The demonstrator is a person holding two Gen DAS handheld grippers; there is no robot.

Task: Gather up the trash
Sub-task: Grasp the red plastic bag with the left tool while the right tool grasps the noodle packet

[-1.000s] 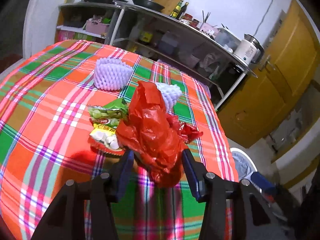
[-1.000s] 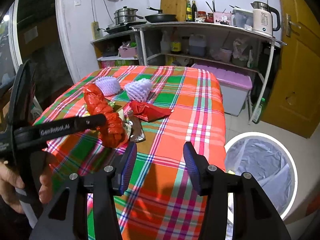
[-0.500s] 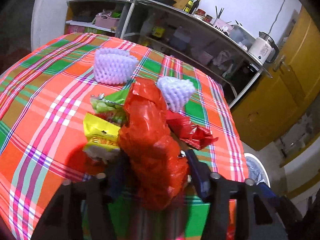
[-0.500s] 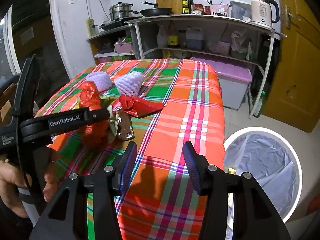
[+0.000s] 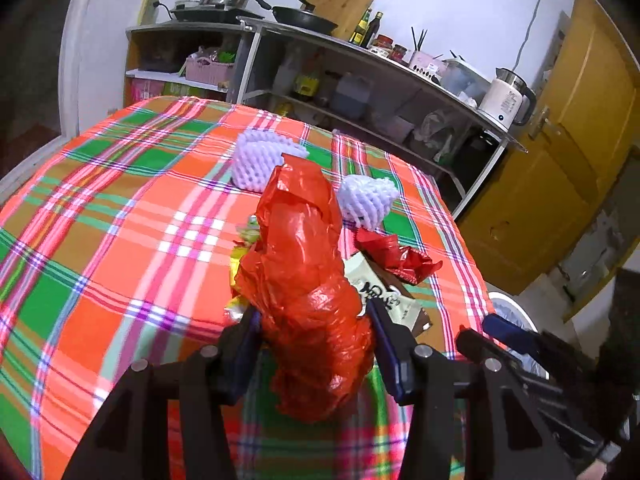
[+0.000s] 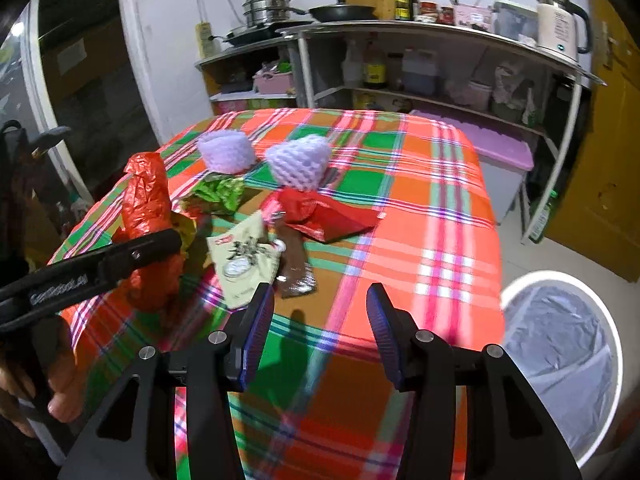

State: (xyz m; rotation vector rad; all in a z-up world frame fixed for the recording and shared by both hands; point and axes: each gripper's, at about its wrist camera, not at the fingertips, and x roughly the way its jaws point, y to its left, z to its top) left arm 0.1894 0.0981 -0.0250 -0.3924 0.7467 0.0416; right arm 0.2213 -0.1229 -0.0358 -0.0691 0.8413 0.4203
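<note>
Your left hand-held gripper (image 5: pixel 314 334) is closing on a crumpled red plastic bag (image 5: pixel 308 280), which stands upright between its pads above the worktop (image 5: pixel 120 240). Just beyond the bag lie a beige packet (image 6: pixel 244 260), a red wrapper (image 6: pixel 324 216) and two white foam nets (image 6: pixel 300 162). Your right hand-held gripper (image 6: pixel 318 332) hangs wide and empty; a lined bin (image 6: pixel 560 356) sits on the floor beside the worktop

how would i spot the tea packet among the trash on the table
On the plaid table, look in the litter pile below the two white foam nets. The tea packet lies flat beside a brown wrapper: the only pale cream one, printed with dark characters.
</note>
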